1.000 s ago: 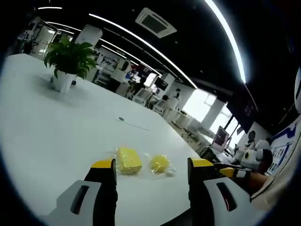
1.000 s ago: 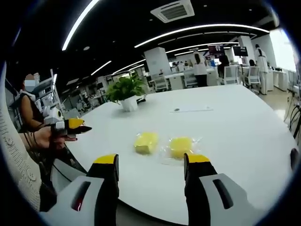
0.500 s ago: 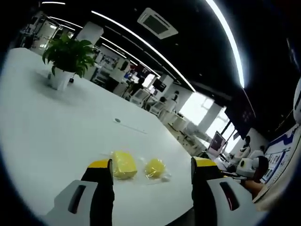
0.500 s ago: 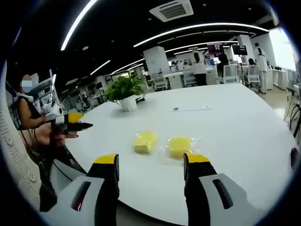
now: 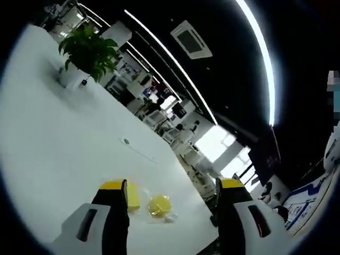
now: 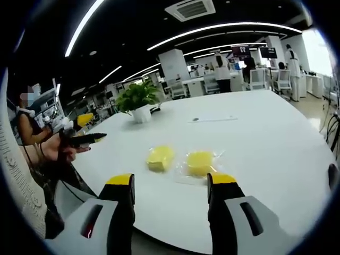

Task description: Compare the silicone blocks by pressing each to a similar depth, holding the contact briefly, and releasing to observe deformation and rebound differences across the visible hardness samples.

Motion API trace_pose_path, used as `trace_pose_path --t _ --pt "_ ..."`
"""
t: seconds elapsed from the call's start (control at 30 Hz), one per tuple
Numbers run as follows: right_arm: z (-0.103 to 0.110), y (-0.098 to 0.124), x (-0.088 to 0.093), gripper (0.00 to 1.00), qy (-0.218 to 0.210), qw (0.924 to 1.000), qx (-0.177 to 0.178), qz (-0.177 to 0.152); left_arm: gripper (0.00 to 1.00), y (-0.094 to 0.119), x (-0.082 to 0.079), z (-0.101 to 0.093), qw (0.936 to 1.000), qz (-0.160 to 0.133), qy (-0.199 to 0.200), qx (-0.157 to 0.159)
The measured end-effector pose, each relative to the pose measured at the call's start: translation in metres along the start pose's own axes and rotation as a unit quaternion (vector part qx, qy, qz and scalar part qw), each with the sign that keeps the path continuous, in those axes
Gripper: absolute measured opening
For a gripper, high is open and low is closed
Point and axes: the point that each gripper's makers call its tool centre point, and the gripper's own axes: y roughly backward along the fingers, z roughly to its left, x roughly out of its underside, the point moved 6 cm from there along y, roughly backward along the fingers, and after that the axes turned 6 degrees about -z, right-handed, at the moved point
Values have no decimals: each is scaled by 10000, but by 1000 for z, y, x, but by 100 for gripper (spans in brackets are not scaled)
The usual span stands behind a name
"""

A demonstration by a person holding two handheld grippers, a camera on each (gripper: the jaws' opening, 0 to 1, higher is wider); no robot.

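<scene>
- 2 yellow silicone blocks are being shown in the right gripper view on the white table (image 6: 276, 143), each in clear wrapping: the left-hand block (image 6: 160, 158) and the right-hand block (image 6: 200, 162) are lying just beside each other, apart from both grippers.
- The right gripper (image 6: 170, 183) is being held above the near table edge, its 2 yellow-tipped jaws spread wide apart with nothing between them; the blocks are being framed just beyond the tips.
- In the left gripper view, the left gripper (image 5: 171, 187) is being held tilted over the table (image 5: 48, 143), its jaws likewise standing well apart and bare.
- There, 1 block (image 5: 133, 196) is being partly covered by the left-hand jaw, while the rounder block (image 5: 158, 204) is being seen in the gap between the jaws.
- The left gripper (image 6: 84, 139) is also being seen at the left of the right gripper view, gripped by a person's hand (image 6: 53, 151) off the table's edge.
- A potted plant (image 6: 136, 101) is being seen at the far side of the table, well apart from the blocks.
</scene>
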Motion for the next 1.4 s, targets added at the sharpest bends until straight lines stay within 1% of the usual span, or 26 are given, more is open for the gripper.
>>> trace_pose_path --t 0.07,0.17,0.23,0.33,0.5,0.57,0.67,0.7,0.8,0.87,1.0,1.1,1.2,1.3,1.37,1.4 --pt "-1 -1 1 51 -13 10000 21 16 62 -4 0 5 9999 -53 88 -10" --pt "-2 -2 2 51 -43 10000 45 52 65 -10 1 10 9999 -53 123 -106" --pt "-4 -4 2 52 -31 9999 81 73 64 -14 3 14 9998 -14 169 -146" --pt "-7 -6 3 53 -25 9998 124 126 62 -20 8 22 9990 131 280 -316" --pt "-11 -9 2 53 -48 9997 164 169 61 -29 12 33 9982 206 369 -432" --pt "-12 -10 3 52 -38 9996 160 227 59 -34 15 37 9977 290 397 -472" --pt "-11 -10 6 52 -30 9994 113 321 60 -42 17 42 9973 318 437 -505" --pt "-11 -10 8 52 -14 9992 92 378 59 -46 18 44 9969 357 478 -515" --pt "-12 -11 11 52 -17 9989 111 453 56 -55 21 50 9965 397 481 -561" --pt "-13 -11 12 52 -51 9988 125 480 55 -60 23 54 9958 463 486 -618" --pt "-13 -12 13 52 -46 9985 118 532 50 -71 28 65 9944 609 431 -742" --pt "-13 -12 13 52 -52 9984 90 556 51 -79 32 71 9936 740 327 -790" --pt "-13 -14 11 53 -37 9984 56 553 51 -85 35 78 9920 796 457 -868" --pt "-13 -16 8 53 6 9984 44 571 53 -90 36 87 9908 764 492 -1002" --pt "-14 -16 9 53 78 9980 30 619 55 -93 38 95 9882 716 648 -1191" --pt "-14 -16 9 53 102 9979 6 637 57 -95 37 101 9865 603 742 -1326"
